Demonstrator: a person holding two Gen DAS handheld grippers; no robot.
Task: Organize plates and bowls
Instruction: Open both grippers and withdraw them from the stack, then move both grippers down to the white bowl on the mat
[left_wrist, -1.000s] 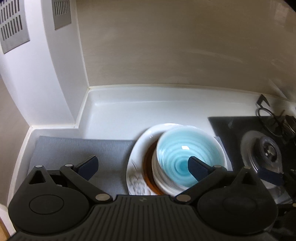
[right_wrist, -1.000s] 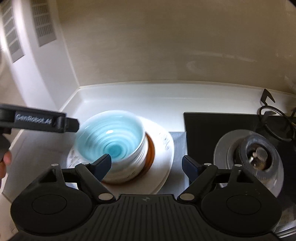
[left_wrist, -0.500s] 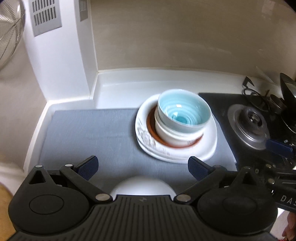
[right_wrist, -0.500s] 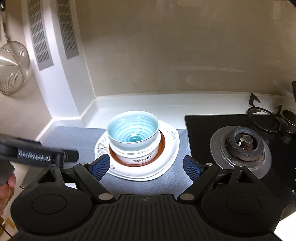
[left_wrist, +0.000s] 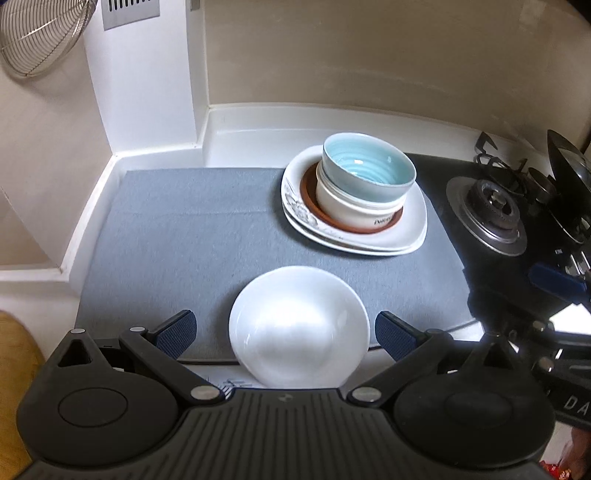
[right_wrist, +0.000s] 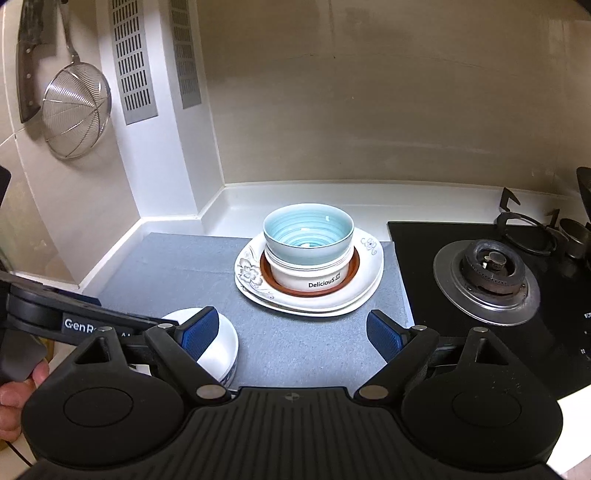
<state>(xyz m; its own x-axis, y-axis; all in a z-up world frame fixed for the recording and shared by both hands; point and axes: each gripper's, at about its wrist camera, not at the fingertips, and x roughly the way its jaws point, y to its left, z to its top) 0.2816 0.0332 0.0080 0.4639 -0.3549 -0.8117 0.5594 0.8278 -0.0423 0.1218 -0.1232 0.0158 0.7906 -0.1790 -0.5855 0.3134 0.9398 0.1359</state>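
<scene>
A stack stands on the grey mat (left_wrist: 177, 236): white floral plates (left_wrist: 406, 236) (right_wrist: 255, 280), a brown saucer (right_wrist: 267, 273), a white "Delicious" bowl (right_wrist: 314, 277) and a pale blue bowl (left_wrist: 365, 173) (right_wrist: 308, 232) on top. A plain white bowl (left_wrist: 299, 328) (right_wrist: 221, 347) sits alone at the mat's front edge. My left gripper (left_wrist: 286, 332) is open, its fingers on either side of the white bowl, above it. My right gripper (right_wrist: 293, 330) is open and empty, back from the stack.
A black gas hob with a burner (right_wrist: 487, 269) lies to the right of the mat. A wire strainer (right_wrist: 74, 107) and a cleaver hang on the left wall. White walls close the back and left of the counter (right_wrist: 332, 199).
Both grippers have pulled back and up from the stack. The blue bowl stays on top of the stack. The white bowl has come into view between my left fingers.
</scene>
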